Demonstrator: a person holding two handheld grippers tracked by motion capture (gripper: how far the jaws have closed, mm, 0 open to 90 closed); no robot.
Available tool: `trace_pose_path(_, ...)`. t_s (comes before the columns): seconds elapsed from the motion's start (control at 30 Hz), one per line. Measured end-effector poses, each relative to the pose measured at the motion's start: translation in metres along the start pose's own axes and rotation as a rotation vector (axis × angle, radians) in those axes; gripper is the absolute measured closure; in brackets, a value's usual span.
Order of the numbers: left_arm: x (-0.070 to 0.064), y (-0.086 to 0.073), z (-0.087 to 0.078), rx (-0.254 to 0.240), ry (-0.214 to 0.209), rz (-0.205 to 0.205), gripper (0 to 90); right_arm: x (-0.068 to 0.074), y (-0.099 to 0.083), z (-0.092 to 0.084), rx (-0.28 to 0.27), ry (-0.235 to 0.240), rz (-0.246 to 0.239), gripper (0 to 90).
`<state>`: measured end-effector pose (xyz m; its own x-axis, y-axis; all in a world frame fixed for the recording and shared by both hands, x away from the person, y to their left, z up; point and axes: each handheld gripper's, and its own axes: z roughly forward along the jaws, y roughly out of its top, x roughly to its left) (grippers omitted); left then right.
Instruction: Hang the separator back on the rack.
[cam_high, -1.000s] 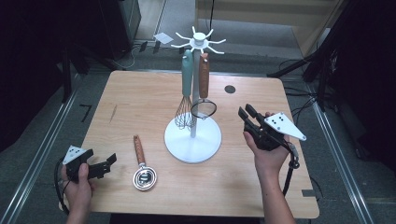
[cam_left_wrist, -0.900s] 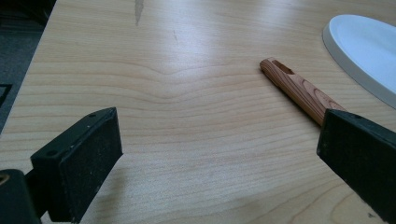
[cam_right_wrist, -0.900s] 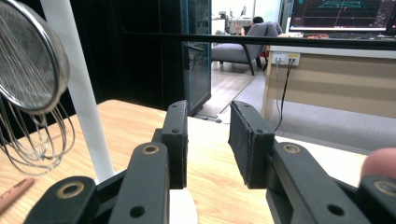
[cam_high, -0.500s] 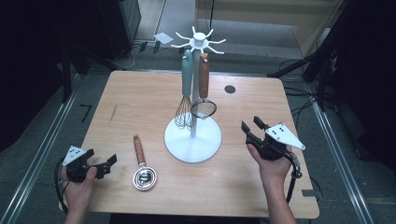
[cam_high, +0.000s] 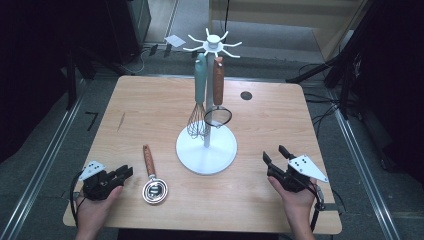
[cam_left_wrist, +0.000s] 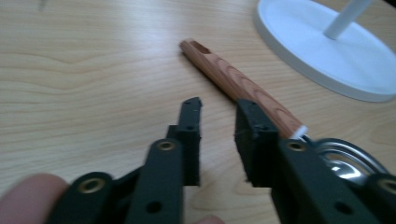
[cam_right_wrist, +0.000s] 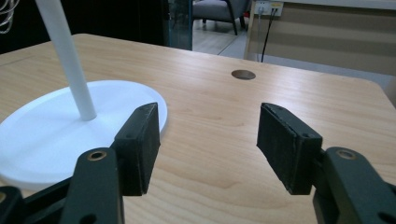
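Wooden-handled strainer (cam_high: 151, 176) beside white stand (cam_high: 206, 149) (whisk (cam_high: 199, 100) hanging)

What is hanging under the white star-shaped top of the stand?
Under the top of the stand hang a whisk with a pale green handle and a small strainer with a wooden handle. The handles cover the hooks, so how they attach is not visible.

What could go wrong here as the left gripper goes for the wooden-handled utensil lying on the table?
The left gripper has just been closing, with bare table in its narrow gap; the wooden handle lies beside the jaws, so a further push may shove it, not grip it. A shove could slide it into the white stand base nearby.
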<state>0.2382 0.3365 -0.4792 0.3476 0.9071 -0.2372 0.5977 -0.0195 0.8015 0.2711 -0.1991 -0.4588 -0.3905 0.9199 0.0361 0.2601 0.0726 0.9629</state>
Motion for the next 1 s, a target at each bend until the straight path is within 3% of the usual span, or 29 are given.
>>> trace_pose_path(0.13,-0.004,-0.002,-0.002,0.016,-0.027,0.000,90.0,0.005,-0.008,-0.005,0.004,0.019,-0.007,42.8)
trace_pose_path(0.23,-0.012,-0.004,-0.002,0.046,-0.020,0.003,90.0,0.008,-0.014,-0.006,0.024,0.031,0.019,45.0)
trace_pose_path(0.33,-0.022,-0.004,0.000,0.059,-0.021,0.021,90.0,0.009,-0.020,-0.004,0.082,0.017,0.053,45.8)
trace_pose_path(0.4,-0.027,-0.004,0.006,0.081,-0.020,0.030,90.0,0.010,-0.022,-0.002,0.121,0.035,0.070,46.7)
trace_pose_path(0.53,-0.038,-0.008,0.015,0.117,-0.015,0.053,90.0,0.019,-0.027,-0.002,0.183,0.103,0.001,39.2)
trace_pose_path(0.63,-0.045,-0.011,0.018,0.125,-0.017,0.079,90.0,0.022,-0.030,-0.003,0.137,0.135,0.030,39.3)
trace_pose_path(0.73,-0.047,-0.012,0.021,0.143,-0.016,0.086,90.0,0.026,-0.031,-0.002,0.126,0.150,0.077,43.7)
trace_pose_path(0.93,-0.052,-0.012,0.025,0.156,-0.029,0.124,90.0,0.040,-0.037,0.000,0.160,0.180,0.019,43.5)
trace_pose_path(1.0,-0.053,-0.011,0.025,0.153,-0.044,0.119,90.0,0.043,-0.037,0.000,0.164,0.190,0.004,43.5)
